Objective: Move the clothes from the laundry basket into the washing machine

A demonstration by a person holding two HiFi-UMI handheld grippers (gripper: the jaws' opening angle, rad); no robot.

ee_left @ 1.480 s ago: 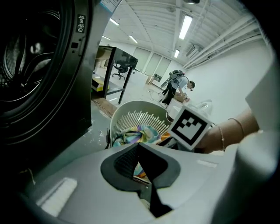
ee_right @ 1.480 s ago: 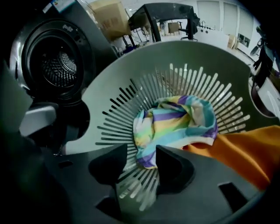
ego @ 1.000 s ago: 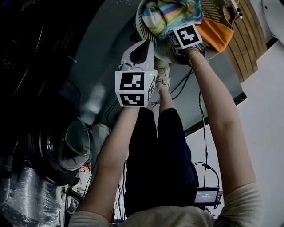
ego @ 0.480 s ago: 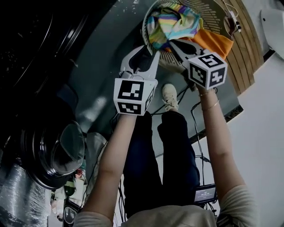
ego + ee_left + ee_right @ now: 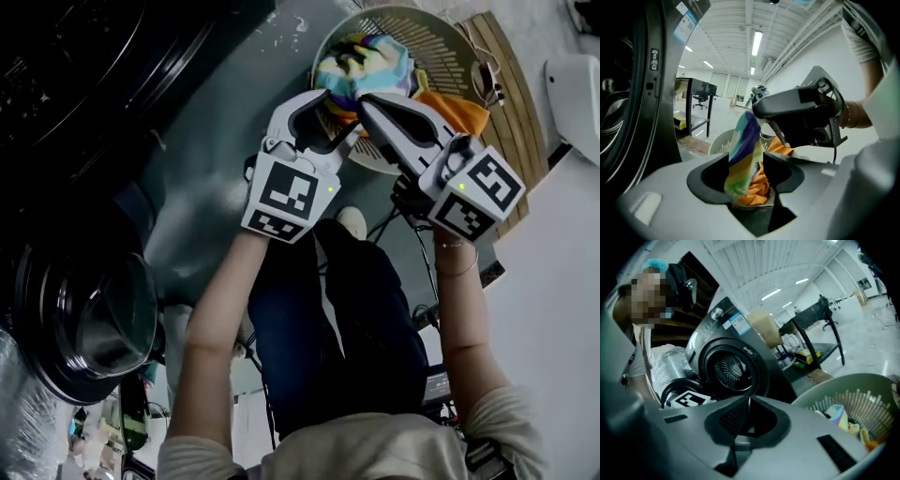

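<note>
My right gripper (image 5: 364, 99) is shut on a corner of a rainbow-striped cloth (image 5: 361, 66) and holds it above the pale slatted laundry basket (image 5: 450, 47). In the left gripper view the striped cloth (image 5: 745, 154) hangs from the right gripper's tip (image 5: 757, 108) down into the basket (image 5: 719, 143), over an orange garment (image 5: 759, 183). My left gripper (image 5: 330, 117) is beside it. Its jaws have just been opening, and the cloth hangs between them untouched. The washing machine's drum (image 5: 731, 371) gapes at the left, its round door (image 5: 94, 319) swung open.
A wooden slatted board (image 5: 511, 75) lies beyond the basket. Cables (image 5: 412, 216) run over the grey floor by the person's shoe (image 5: 352, 220). The machine's dark front (image 5: 628, 93) stands close on my left. A desk (image 5: 696, 101) stands far off.
The right gripper has come up out of the basket and tilted toward level, drawing the striped cloth up. The left gripper rose a little, rolled, and its jaws went from shut to open.
</note>
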